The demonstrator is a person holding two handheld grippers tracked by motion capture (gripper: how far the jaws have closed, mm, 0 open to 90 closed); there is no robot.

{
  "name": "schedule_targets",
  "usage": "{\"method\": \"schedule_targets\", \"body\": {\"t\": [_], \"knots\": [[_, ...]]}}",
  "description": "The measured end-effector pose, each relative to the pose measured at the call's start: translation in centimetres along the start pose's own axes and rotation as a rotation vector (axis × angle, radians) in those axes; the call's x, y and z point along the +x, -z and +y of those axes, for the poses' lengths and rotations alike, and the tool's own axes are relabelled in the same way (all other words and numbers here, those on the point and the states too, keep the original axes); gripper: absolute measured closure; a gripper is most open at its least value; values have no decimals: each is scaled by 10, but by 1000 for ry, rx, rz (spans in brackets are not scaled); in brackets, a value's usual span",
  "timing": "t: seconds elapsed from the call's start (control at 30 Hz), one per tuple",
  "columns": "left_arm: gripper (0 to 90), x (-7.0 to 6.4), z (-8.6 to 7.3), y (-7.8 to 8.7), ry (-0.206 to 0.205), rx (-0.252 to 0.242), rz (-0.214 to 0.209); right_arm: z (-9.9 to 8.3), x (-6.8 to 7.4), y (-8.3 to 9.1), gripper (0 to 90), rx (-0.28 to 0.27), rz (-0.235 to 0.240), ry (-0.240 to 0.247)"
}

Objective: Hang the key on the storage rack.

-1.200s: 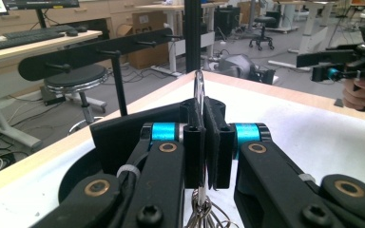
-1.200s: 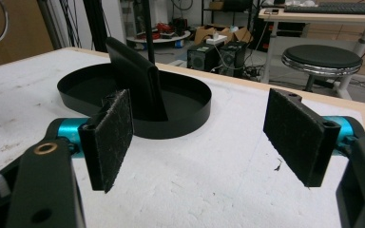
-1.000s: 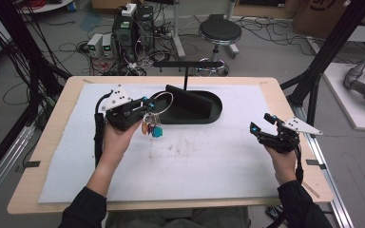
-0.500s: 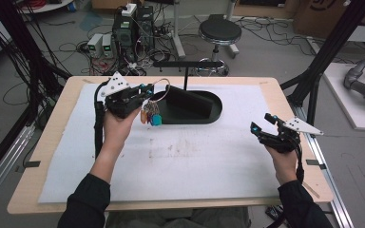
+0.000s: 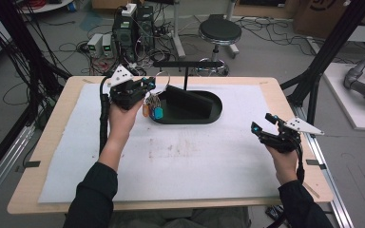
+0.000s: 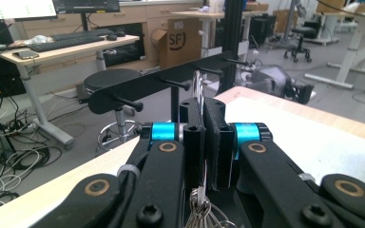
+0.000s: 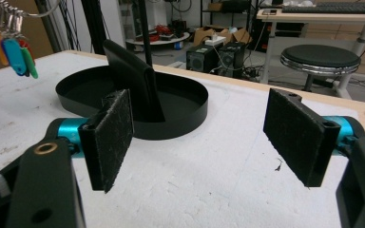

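Note:
A bunch of keys with orange, blue and green tags hangs from a wire ring. My left gripper is shut on that ring, lifted above the table at the left end of the black oval base. A black bar with pegs stands on a post over the base; in the left gripper view the peg bar lies just beyond the jaws. My right gripper hovers open over the white mat on the right with nothing between its pads. The right gripper view shows the tags at upper left.
A white mat covers the wooden table. A slanted black panel rises inside the base. Beyond the table stand a stool, computer boxes and floor cables.
My left gripper has carried the key bunch up and away from me, toward the peg bar. The right gripper has stayed where it was, open.

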State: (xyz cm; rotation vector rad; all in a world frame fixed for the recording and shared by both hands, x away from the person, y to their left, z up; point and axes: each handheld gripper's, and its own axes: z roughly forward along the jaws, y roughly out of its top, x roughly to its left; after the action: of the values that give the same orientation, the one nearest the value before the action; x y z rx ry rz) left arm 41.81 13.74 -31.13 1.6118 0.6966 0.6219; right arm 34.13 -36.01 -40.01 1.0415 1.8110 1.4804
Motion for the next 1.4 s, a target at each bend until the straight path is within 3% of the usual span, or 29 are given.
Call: {"method": "schedule_targets", "body": {"t": [0.2, 0.5, 0.87, 1.2, 1.4], "knots": [[863, 11, -8, -8, 40, 9, 28, 0, 0, 0, 256, -2, 0, -2], [863, 25, -16, -14, 99, -24, 45, 0, 0, -1, 255, -2, 1, -4], [863, 31, -21, -22, 120, -21, 57, 0, 0, -1, 255, -2, 0, -1], [863, 30, -14, -32, 114, -5, 53, 0, -1, -1, 256, -2, 1, -4], [862, 32, -18, -34, 132, 2, 59, 0, -1, 0, 256, -3, 1, -2]]}}
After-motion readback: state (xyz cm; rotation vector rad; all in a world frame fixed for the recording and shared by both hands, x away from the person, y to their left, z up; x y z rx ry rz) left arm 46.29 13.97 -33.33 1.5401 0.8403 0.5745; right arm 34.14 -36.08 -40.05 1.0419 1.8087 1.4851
